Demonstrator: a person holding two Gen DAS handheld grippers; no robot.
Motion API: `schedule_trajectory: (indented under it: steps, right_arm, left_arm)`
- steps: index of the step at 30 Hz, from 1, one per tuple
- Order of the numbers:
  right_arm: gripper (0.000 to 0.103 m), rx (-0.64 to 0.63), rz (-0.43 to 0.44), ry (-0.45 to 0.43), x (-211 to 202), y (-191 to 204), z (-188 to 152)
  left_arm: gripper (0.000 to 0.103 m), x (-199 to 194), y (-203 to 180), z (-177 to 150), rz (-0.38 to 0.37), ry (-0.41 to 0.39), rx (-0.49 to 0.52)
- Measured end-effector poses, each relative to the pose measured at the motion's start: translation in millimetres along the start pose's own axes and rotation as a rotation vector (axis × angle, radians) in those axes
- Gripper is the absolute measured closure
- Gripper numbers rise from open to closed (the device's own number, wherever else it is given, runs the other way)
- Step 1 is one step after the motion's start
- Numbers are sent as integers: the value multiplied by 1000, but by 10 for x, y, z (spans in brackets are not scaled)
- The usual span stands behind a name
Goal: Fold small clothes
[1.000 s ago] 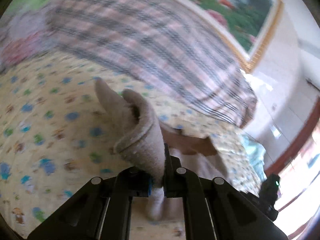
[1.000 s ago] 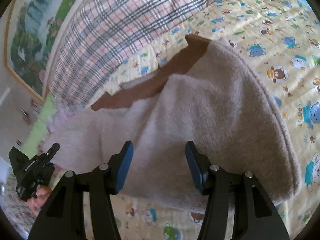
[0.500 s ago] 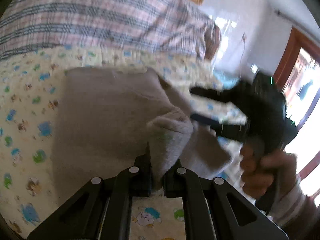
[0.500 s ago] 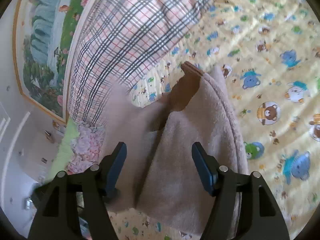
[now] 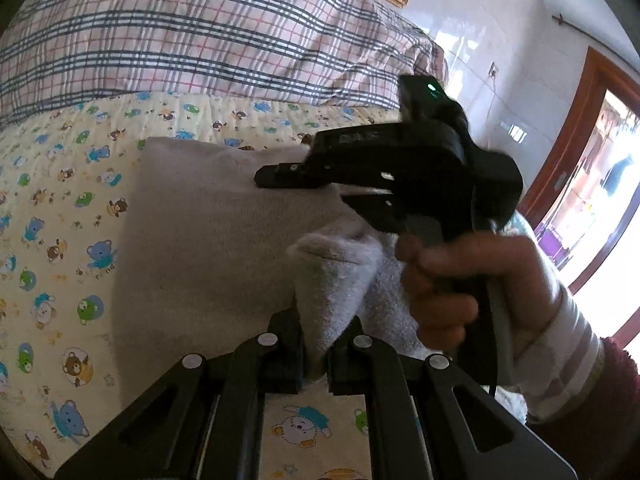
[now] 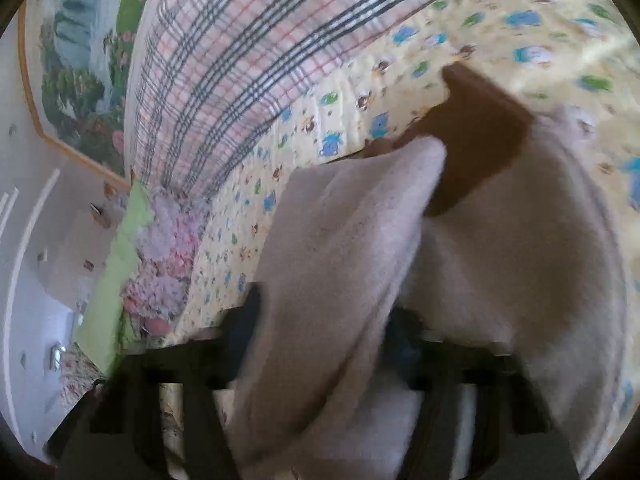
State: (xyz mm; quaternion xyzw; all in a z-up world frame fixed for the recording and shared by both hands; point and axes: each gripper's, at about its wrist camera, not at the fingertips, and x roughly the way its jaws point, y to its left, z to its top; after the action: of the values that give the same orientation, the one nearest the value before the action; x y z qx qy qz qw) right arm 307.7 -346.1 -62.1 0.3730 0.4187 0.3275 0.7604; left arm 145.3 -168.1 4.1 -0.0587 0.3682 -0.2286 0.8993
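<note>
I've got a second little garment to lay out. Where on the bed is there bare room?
Bare cartoon-print sheet lies left of the beige garment, and a narrower strip runs between it and the plaid quilt. The garment's right side is crowded: both tools meet there.

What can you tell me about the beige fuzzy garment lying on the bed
The beige garment looks like soft fleece, with a dark brown band at one end. It lies partly folded on the cartoon-print bedsheet, below a plaid blanket. The left gripper is shut on a bunched fold of it. The right gripper is closing with a raised flap between its jaws; the blur hides whether the pads press it yet.
</note>
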Motion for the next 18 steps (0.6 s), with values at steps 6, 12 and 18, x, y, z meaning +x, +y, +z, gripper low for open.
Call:
schedule_trajectory:
  steps: [6,12,18]
  right_arm:
    - [87,-107,33,-110,-472,239,184]
    - [87,-92,-59,-109,-732,-69,256]
    - [87,-99,-177,-56,-605,-382,168]
  left_arm:
    - [97,-91,-285,239,-76,-60,32]
    - [97,342,-607,130,-85,11,65]
    - [97,539,-633,5,-60,52,71]
